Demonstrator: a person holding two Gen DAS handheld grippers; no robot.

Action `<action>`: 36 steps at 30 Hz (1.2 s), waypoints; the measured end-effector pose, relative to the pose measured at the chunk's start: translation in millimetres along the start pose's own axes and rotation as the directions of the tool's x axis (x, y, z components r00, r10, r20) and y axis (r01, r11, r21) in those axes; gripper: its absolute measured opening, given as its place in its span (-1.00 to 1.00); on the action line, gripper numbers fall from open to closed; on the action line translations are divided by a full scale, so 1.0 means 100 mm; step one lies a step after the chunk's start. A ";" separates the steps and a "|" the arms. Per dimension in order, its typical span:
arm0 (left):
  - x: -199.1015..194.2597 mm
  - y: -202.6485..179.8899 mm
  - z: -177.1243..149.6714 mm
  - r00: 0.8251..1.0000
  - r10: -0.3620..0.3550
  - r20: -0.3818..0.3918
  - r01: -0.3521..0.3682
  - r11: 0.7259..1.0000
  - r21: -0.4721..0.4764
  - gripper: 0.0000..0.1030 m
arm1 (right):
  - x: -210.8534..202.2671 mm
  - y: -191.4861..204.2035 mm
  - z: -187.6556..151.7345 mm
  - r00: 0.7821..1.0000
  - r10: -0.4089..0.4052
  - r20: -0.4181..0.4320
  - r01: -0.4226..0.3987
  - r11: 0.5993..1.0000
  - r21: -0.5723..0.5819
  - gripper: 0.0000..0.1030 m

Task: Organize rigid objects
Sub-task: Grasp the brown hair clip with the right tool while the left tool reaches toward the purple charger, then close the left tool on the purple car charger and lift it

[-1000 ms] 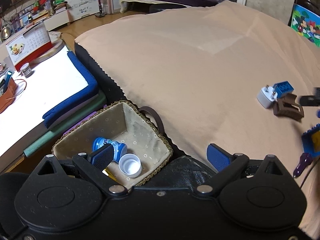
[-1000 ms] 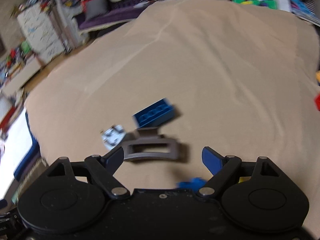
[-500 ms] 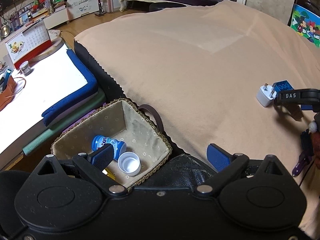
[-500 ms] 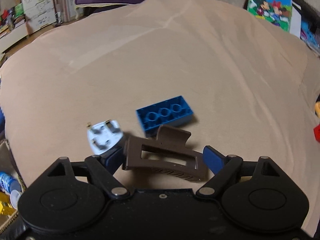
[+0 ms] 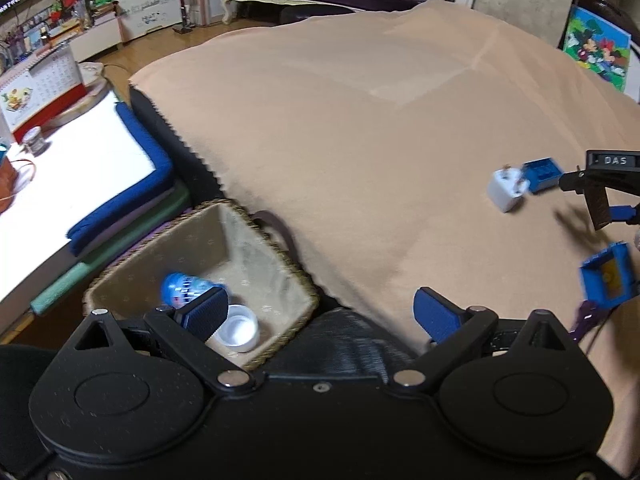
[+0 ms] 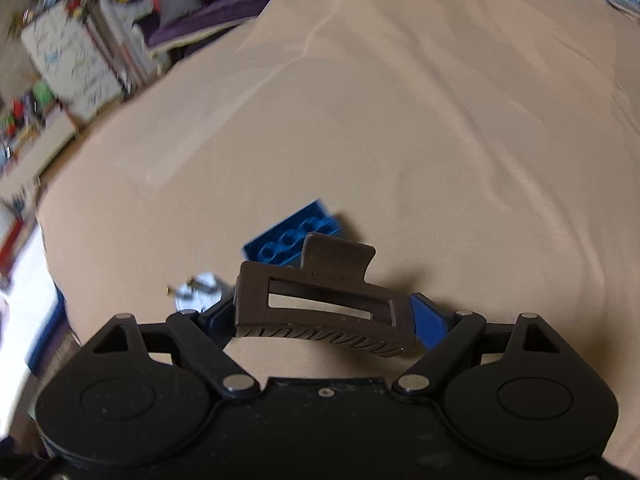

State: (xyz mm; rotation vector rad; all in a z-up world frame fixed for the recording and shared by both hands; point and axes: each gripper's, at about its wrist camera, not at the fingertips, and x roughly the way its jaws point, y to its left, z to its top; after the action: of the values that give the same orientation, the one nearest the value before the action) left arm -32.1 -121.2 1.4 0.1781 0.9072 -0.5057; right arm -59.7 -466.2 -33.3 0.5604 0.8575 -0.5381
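My right gripper is shut on a brown hair claw clip, which spans the gap between both blue pads and hangs just above the beige blanket. In the left wrist view the same clip shows at the right edge, in the right gripper's fingers. Behind it lie a blue toy brick and a white plug adapter, side by side on the blanket. My left gripper stands open and empty over the near corner of a woven basket.
The basket holds a blue bottle and a white cap. Another blue brick and a purple item lie at the right. Folded mats flank the bed's left edge.
My right gripper has closed around the brown clip and raised it off the blanket, and its view has swung. The left gripper has stayed over the basket.
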 end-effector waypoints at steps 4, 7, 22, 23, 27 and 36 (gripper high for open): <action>-0.02 -0.32 0.04 0.997 -0.078 0.002 0.078 0.996 0.034 0.87 | -0.29 -0.36 0.04 0.999 -0.007 0.051 0.003 0.996 0.084 0.71; -0.03 -0.65 0.06 0.992 -0.127 -0.001 0.127 0.988 0.094 0.87 | -0.48 -0.64 -0.01 0.996 -0.023 0.082 0.012 0.990 0.138 0.71; 0.08 -1.90 -0.25 0.979 -0.193 -0.064 0.203 0.903 0.379 0.87 | -0.87 -1.44 -0.48 0.982 -0.123 0.143 0.081 0.960 0.267 0.71; 0.12 -1.95 -0.29 0.981 -0.181 -0.068 0.193 0.895 0.402 0.87 | -0.86 -1.41 -0.48 0.983 -0.119 0.143 0.076 0.959 0.273 0.71; 0.26 -2.11 -0.39 0.980 -0.167 -0.103 0.196 0.870 0.452 0.74 | -0.84 -1.37 -0.46 0.984 -0.105 0.144 0.062 0.960 0.275 0.71; 0.51 -2.46 -0.59 0.972 -0.167 -0.167 0.232 0.810 0.539 -0.16 | -0.80 -1.32 -0.49 0.985 -0.096 0.146 0.057 0.967 0.249 0.71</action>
State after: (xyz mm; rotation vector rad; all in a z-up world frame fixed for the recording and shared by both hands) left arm -168.2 -331.3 -59.7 0.6552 0.8716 -0.9645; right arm -214.1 -513.8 -25.0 0.7010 0.6691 -0.7553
